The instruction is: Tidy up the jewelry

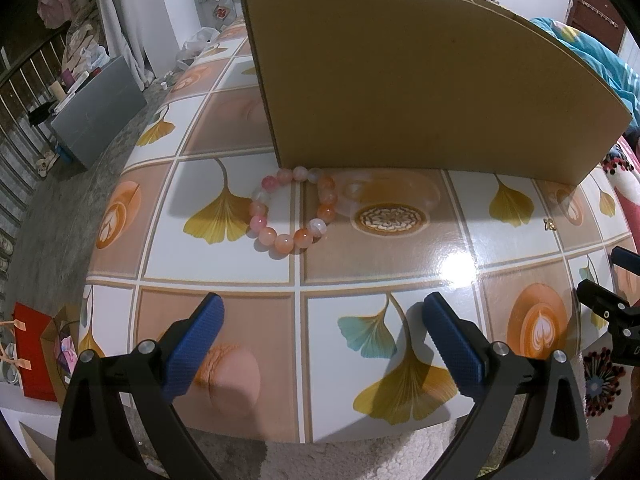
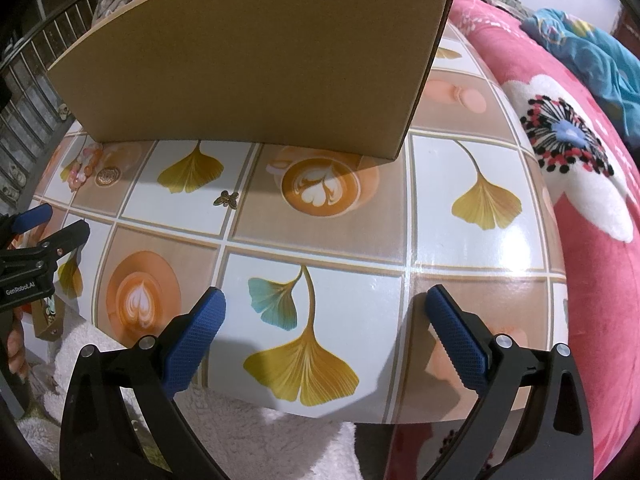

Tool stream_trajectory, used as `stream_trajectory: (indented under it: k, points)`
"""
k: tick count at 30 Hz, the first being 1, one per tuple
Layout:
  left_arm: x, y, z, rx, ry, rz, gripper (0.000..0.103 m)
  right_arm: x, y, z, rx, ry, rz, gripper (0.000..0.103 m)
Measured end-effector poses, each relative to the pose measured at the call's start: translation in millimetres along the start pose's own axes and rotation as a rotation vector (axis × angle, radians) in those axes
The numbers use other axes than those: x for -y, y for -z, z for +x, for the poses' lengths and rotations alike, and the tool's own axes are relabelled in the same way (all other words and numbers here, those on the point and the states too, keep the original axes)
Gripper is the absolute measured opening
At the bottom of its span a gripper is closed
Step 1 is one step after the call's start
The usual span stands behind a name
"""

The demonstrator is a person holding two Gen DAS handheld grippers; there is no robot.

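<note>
A table (image 1: 372,264) covered in a glossy cloth printed with leaves and coffee cups holds a tall cardboard box (image 1: 420,80) at its far side. A bead bracelet (image 1: 294,210) of pink, orange and white beads lies flat just in front of the box's left corner, beside a clear bangle (image 1: 390,192). A small gold butterfly charm (image 2: 226,199) lies further right. The left gripper (image 1: 323,312) and right gripper (image 2: 326,306) hover at the near edge, fingers wide apart, holding nothing.

Left hand-held gripper (image 1: 322,306) and right hand-held gripper (image 2: 325,300) both hover with blue fingers spread wide, empty, side by side, pointing forward and slightly down.
</note>
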State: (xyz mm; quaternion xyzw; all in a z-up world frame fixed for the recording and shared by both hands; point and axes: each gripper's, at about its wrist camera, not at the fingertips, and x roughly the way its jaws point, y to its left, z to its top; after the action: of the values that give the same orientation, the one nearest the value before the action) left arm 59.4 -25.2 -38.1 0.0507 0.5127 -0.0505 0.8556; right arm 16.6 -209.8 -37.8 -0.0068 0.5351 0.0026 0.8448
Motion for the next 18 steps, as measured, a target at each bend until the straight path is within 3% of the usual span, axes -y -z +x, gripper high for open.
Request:
stream_trajectory:
  k: [13, 18]
  points:
    - [0.2, 1.6, 0.2, 0.025, 0.012, 0.02, 0.098, 1.1, 0.7, 1.2, 0.001, 0.0, -0.001, 0.096]
    - [-1.6, 3.8, -7.2, 0.066, 0.104, 0.116, 0.098, 1.6, -2.1, 0.6, -0.003, 0.0, 0.0, 0.096]
